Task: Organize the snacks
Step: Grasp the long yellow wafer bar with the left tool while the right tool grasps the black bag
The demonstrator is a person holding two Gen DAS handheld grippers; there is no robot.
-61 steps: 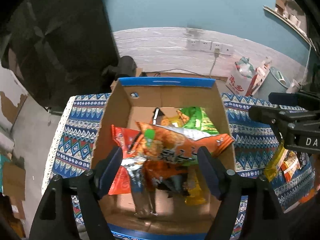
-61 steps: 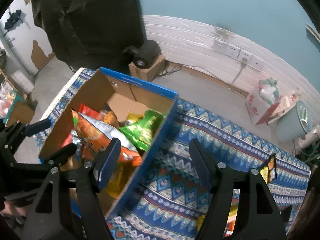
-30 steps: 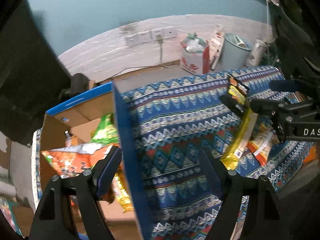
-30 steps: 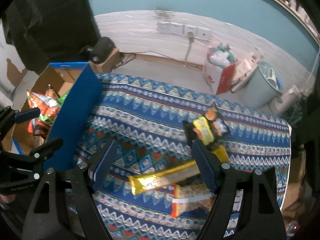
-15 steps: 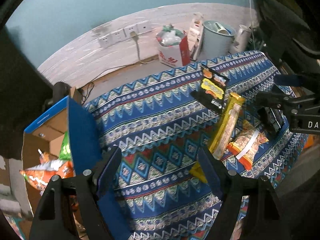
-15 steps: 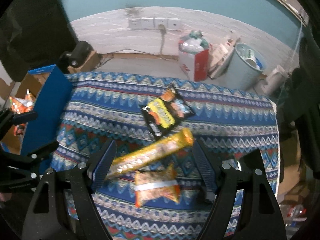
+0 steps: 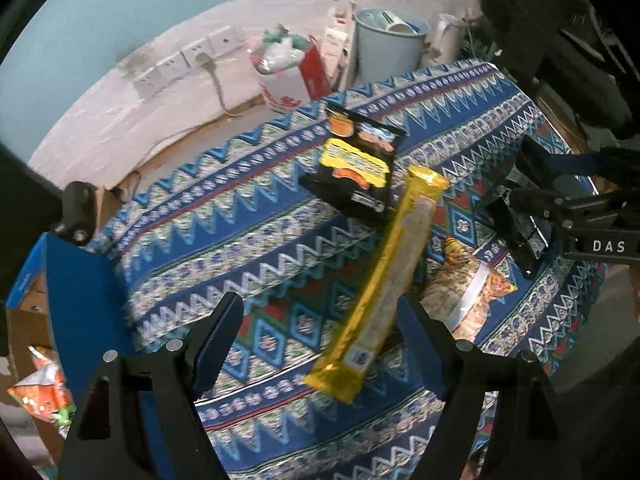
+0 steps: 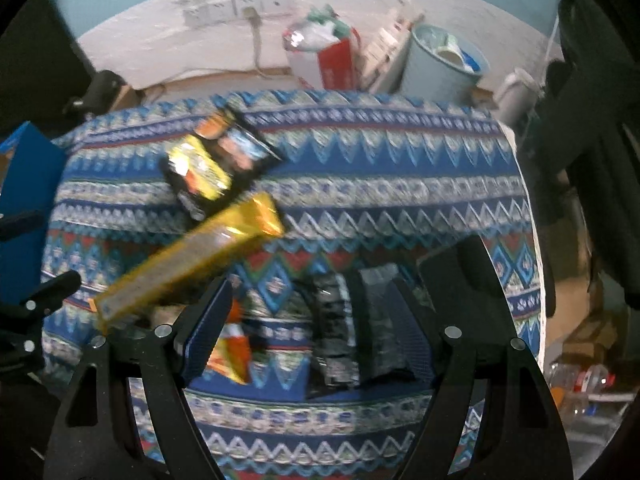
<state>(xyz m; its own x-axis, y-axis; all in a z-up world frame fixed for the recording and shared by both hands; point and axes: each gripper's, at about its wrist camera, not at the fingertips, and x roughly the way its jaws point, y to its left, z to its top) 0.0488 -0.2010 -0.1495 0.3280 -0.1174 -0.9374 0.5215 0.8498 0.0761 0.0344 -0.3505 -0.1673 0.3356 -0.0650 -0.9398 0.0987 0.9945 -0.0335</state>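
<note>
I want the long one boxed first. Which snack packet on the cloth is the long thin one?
The yellow bar packet, lying diagonally below the black-and-yellow bag; the other packets are short and wide.

The counter (image 7: 256,216) wears a woven cloth, matt, printed in zigzag bands. The long yellow bar (image 7: 384,276) has a glossy foil wrapper that catches the light; the black pack (image 7: 352,168) beside it is shiny plastic film. The box (image 7: 80,304) is plain brown cardboard inside, smooth blue print outside. Both tools (image 7: 320,344) (image 8: 316,320) are matt black plastic with small bright metal screws. The wall (image 8: 160,40) looks rough, scuffed white.
</note>
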